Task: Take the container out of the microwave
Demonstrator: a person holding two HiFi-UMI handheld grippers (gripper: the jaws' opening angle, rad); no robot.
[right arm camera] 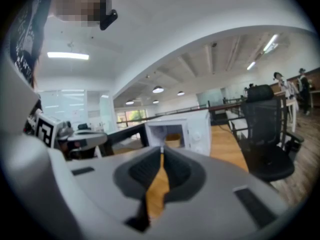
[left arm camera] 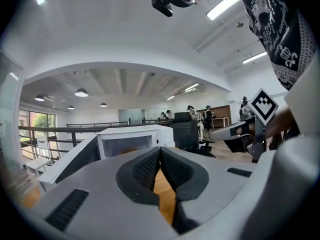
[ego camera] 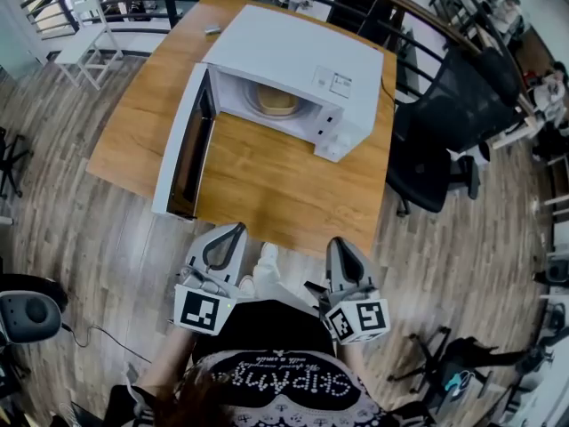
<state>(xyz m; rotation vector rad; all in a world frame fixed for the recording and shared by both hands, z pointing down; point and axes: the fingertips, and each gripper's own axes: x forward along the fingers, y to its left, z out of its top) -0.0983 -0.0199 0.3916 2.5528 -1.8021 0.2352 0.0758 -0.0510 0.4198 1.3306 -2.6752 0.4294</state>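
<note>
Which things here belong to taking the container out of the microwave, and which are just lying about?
Job in hand: microwave, its open door, container inside it, left gripper and right gripper, both shut and empty.

Lying about: small grey item beyond the microwave, black office chair, white chair.

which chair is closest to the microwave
The black office chair, at the right edge of the table beside the microwave; the white chair stands beyond the table's far left corner.

The microwave (ego camera: 293, 60) looks smooth white painted metal, the table (ego camera: 267, 185) satin varnished wood, the floor (ego camera: 107, 238) matt grey planks.
</note>
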